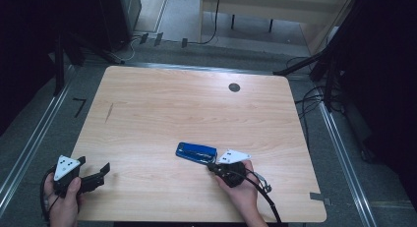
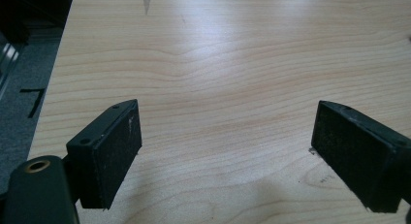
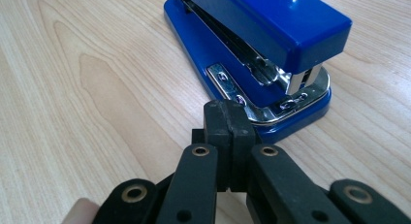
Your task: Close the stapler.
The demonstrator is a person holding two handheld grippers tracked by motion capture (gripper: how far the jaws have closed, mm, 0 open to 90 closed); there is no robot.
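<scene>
Stapler (image 3: 271, 44) flat on table (image 1: 162, 104), not gripped; right gripper (image 3: 229, 118) pressed together at its nose; left gripper (image 2: 228, 151) apart, idle.

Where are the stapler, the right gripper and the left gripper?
stapler (image 3: 271, 20), right gripper view, on its blue top arm.
right gripper (image 3: 228, 120), right gripper view, at its shut fingertips.
left gripper (image 2: 228, 151), left gripper view, midway between its open fingertips.

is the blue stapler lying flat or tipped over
Flat: the blue stapler rests on its base on the table, top arm uppermost.
</scene>
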